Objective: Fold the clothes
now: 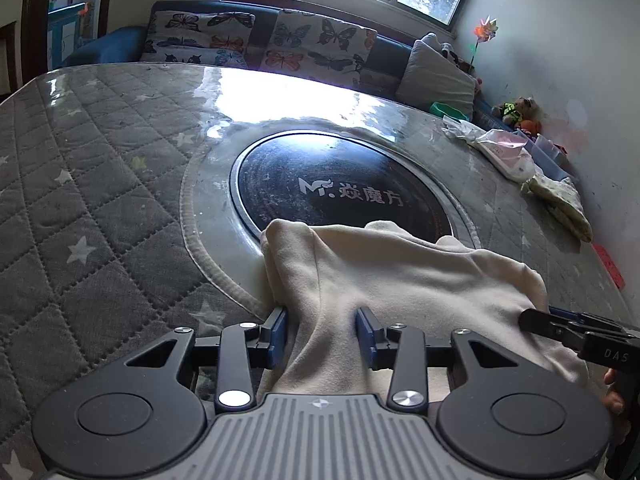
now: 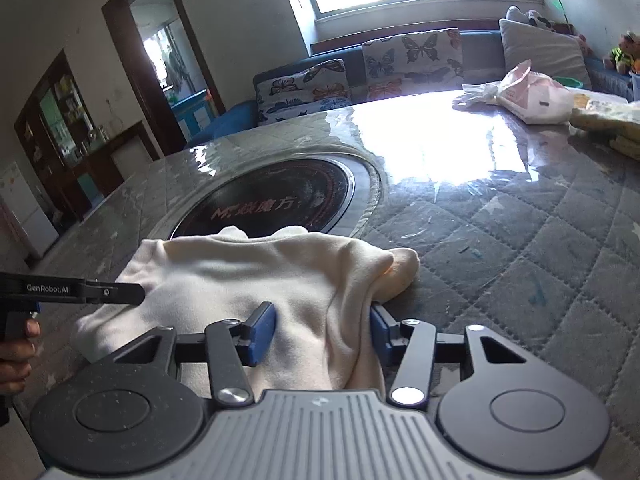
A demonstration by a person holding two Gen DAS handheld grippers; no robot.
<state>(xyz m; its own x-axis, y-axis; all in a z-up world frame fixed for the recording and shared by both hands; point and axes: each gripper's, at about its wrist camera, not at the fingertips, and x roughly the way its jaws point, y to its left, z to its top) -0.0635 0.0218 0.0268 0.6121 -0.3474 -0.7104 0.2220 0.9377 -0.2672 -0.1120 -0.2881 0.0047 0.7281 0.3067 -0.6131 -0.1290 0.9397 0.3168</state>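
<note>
A cream garment (image 1: 400, 280) is seen bunched on the quilted surface (image 1: 100, 184) w/ its far edge over the round black cooktop (image 1: 340, 184). Left gripper (image 1: 326, 338) is held w/ jaws apart — cloth is draped between the blue pads, not pinched. Right gripper (image 2: 322, 334) is likewise spread, fabric lying betw. its fingers. A pink plastic bag (image 2: 532, 98) and a folded yellowish cloth (image 2: 612, 124) are seen at the surface's far right — well apart from the garment.

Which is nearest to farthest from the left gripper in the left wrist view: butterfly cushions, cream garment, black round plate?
From the left gripper:
1. Cream garment, between its fingers.
2. Black round plate, mid-table, just beyond.
3. Butterfly cushions, on the sofa past the table's far edge.
</note>
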